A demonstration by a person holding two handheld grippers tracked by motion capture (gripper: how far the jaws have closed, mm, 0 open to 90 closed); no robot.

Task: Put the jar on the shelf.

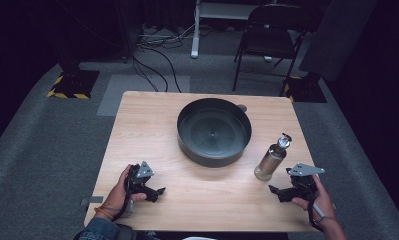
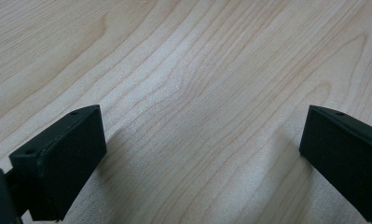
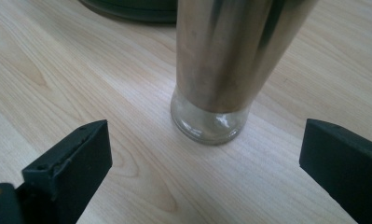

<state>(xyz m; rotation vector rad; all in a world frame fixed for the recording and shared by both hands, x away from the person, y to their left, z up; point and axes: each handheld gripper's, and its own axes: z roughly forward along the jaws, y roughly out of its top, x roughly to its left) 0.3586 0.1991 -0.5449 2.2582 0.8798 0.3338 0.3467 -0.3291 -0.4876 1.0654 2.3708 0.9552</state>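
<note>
So the tall steel dispenser bottle with the clear glass base and little metal spout cap (image 1: 273,158) is standing upright on the right side of the light wooden table (image 1: 137,125), just to the right of the big round dark metal pan (image 1: 214,131) and close to it but not touching. In the right gripper view the bottle (image 3: 221,70) is sitting right ahead, near the jaws, glass bottom flat on the wood, with the pan's rim (image 3: 132,9) peeking in behind it.

The right gripper (image 1: 276,192) is resting low near the table's front right corner, just in front of the bottle, pointing toward it. Its jaws are standing wide apart with nothing between them, the bottle still a bit beyond the tips.

The left gripper (image 1: 159,191) is hanging out at the front left of the table, well apart from both bottle and pan, jaws also spread wide, just looking at bare wood grain (image 2: 197,93).

Beyond the table, a black folding chair (image 1: 272,35) and some cables (image 1: 157,55) are sitting on the grey carpet.
</note>
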